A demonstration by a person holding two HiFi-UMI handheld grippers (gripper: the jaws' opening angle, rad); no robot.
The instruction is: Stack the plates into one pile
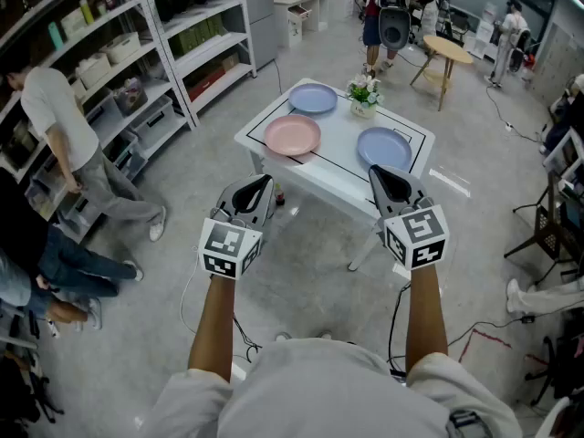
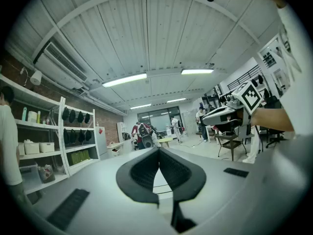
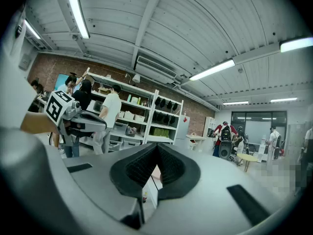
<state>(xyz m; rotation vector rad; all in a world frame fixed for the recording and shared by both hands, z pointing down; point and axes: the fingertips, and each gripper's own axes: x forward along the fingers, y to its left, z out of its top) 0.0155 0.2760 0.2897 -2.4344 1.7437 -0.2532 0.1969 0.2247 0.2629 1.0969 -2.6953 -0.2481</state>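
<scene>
Left tool (image 1: 263, 186), grey with a black-and-white marker cube at its back: carried on a bare forearm (image 1: 216, 322) stretched forward from a pale sleeve, pointing toward the white rectangular desk (image 1: 342, 173). Jaws pressed together, nothing between them. Right tool (image 1: 380, 175), same build, level with its twin on the other bare forearm (image 1: 425, 313): also closed on nothing, tip overlapping the desk's near edge in the head view. Both tools side by side and well apart, touching no plate.

On the desk, three round plates, lying apart, none stacked. Pink plate (image 1: 292, 135) at the left side, near the front edge, overlapping a thin black line marked on the desktop. Pale blue plate (image 1: 313, 98) at the far left corner. Second blue plate (image 1: 384, 148) at the right side, nearest the right tool.

Small white pot (image 1: 363, 109) at the far edge, between the two blue plates, just beside the far one. Holds white flowers with green leaves.

White metal shelving (image 1: 182, 35) along the left wall, loaded with bins and boxes, contents too small to tell. Beside it, a person in a white T-shirt and grey trousers (image 1: 64, 126). Beyond the desk, a round wooden side table (image 1: 447, 51).
</scene>
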